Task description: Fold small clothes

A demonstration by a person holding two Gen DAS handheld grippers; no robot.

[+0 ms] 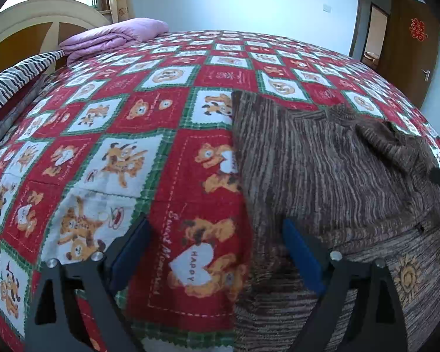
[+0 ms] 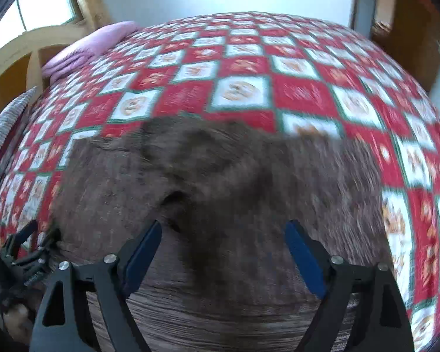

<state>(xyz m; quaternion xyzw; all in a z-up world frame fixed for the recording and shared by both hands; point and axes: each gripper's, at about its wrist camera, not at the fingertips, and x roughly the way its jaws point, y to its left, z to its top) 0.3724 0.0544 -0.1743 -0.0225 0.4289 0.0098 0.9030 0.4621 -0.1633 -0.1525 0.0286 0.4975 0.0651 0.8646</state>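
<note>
Brown knit, streaked in lighter thread: small sweater, lying on the near right part of the bedspread, collar end away from the cameras.
- Condition: partly folded. Left side turned in over the body, giving a straight vertical edge in the left wrist view. Lower band with a sun motif lying across the near end. Dark opening, likely a cuff or the neck, toward the right; too smeared in the right wrist view to say which.
- Outstanding, by estimate: right side not yet shown turned in; final fold from hem to collar not made. Roughly the middle of the job.

Left gripper: released, jaws wide apart, nothing between the blue pads. One finger over bare bedspread, the other over the sweater's left edge; contact with the cloth not clear.

Right gripper: released, jaws wide apart, empty, poised over the middle of the sweater. View motion-blurred, so knit detail lost. Left tool's frame visible at that view's lower left edge.

Bedspread: red and white checks, cartoon bears and dogs, green borders.

Also present: folded lilac quilt at the far left by the headboard; striped cloth at the left edge; wooden door at right.
</note>
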